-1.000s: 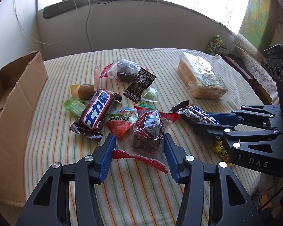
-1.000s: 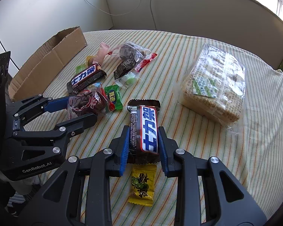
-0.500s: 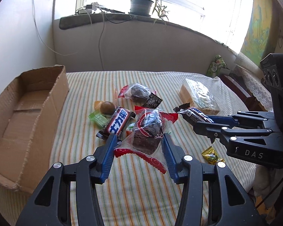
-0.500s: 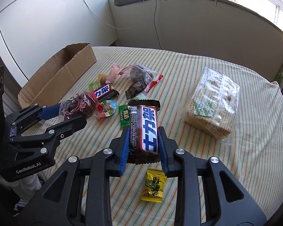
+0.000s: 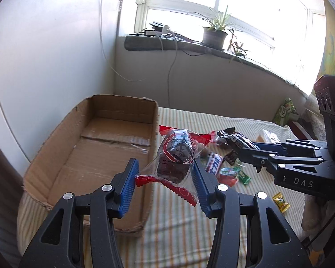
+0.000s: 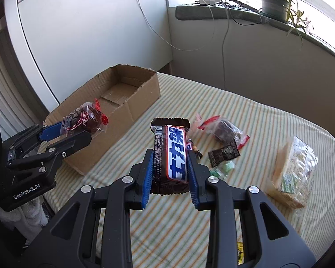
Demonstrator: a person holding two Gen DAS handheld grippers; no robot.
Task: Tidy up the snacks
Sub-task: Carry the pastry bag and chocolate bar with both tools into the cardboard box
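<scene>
Both snacks are mid-carry: left gripper (image 5: 165, 178) fingers clamp a wrapped brownie (image 5: 175, 154), right gripper (image 6: 169, 167) fingers a chocolate bar (image 6: 170, 154), next needing release over the cardboard box (image 5: 96, 147) at left.

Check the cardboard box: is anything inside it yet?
Nothing shows inside the cardboard box: only its bare taped floor. In the left view, the held brown cake packet and the left tool cover its near right corner.

Cardboard box (image 5: 114, 147): top stood open, inside bare, near wall low. Striped desk (image 6: 212, 218) before it lay free. Loose snack pile (image 6: 223, 143) and biscuit pack (image 6: 294, 174) crowded the right side.
</scene>
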